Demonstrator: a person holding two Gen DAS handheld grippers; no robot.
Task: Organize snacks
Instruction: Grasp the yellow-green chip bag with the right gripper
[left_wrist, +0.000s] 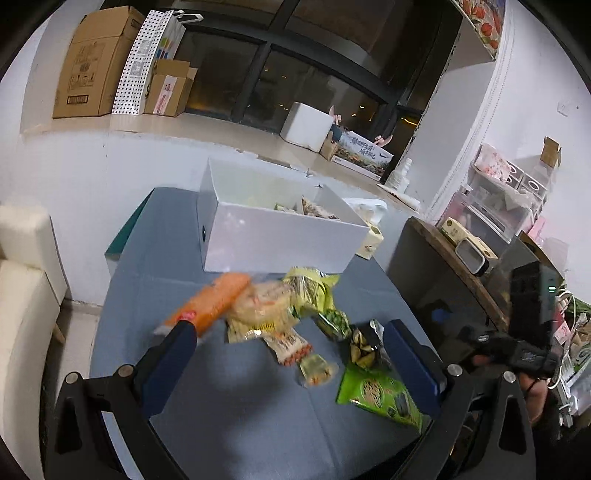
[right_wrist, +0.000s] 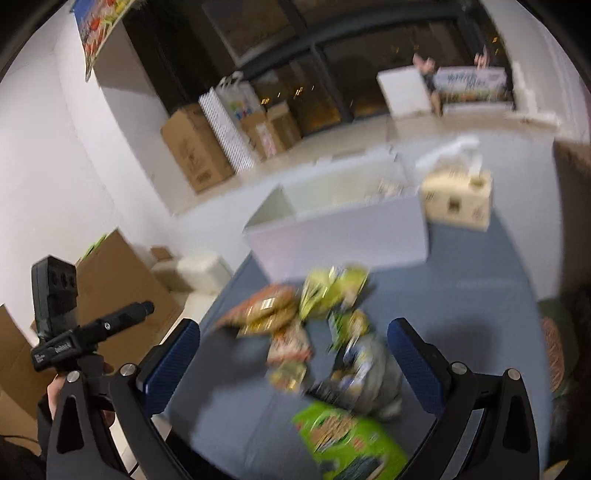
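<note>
A pile of snack packets lies on the blue table (left_wrist: 229, 406): an orange packet (left_wrist: 214, 302), a pale biscuit bag (left_wrist: 258, 310), a yellow-green bag (left_wrist: 310, 291), a dark foil pack (left_wrist: 364, 345) and a green box (left_wrist: 380, 395). Behind the pile stands a white box (left_wrist: 277, 236) holding a few packets. My left gripper (left_wrist: 290, 326) hovers open above the pile, holding nothing. In the blurred right wrist view, my right gripper (right_wrist: 293, 325) is also open over the same pile, with the green box (right_wrist: 351, 439) nearest and the white box (right_wrist: 340, 229) beyond.
A beige tissue box (right_wrist: 458, 199) sits right of the white box. A cream chair (left_wrist: 26, 288) stands left of the table, and a cluttered wooden shelf (left_wrist: 461, 254) to its right. Cardboard boxes (left_wrist: 96, 66) line the window ledge. A hand holds the other gripper (left_wrist: 517, 350).
</note>
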